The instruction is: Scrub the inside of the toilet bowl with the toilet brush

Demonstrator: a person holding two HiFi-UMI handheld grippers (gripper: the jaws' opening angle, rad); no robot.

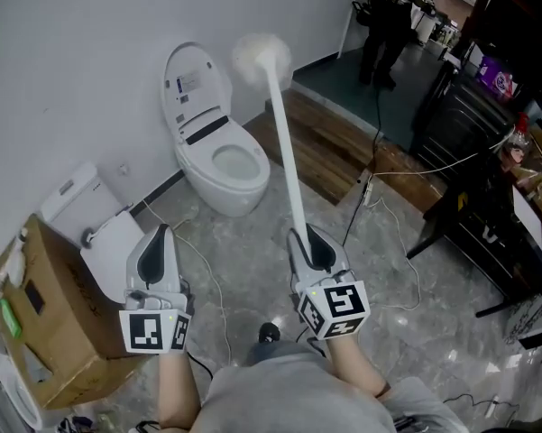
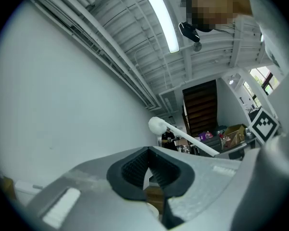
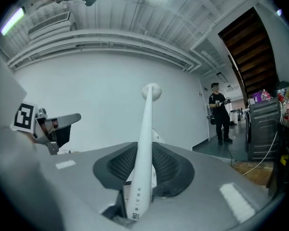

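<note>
A white toilet (image 1: 218,156) stands against the wall with its lid up and its bowl (image 1: 236,163) open. My right gripper (image 1: 314,250) is shut on the handle of a white toilet brush (image 1: 282,147); the handle (image 3: 143,155) runs up between the jaws. Its round brush head (image 1: 261,54) (image 3: 151,91) is raised high, above and right of the toilet, clear of the bowl. My left gripper (image 1: 157,253) (image 2: 148,173) is shut with nothing in it, held to the left of the right one; the brush (image 2: 179,134) shows past it.
A cardboard box (image 1: 38,318) and a white lidded unit (image 1: 90,224) sit at the left. Cables (image 1: 379,207) trail over the grey floor. A wooden step (image 1: 320,147) lies behind the toilet. Dark furniture (image 1: 487,179) stands right. A person (image 1: 388,21) stands far back.
</note>
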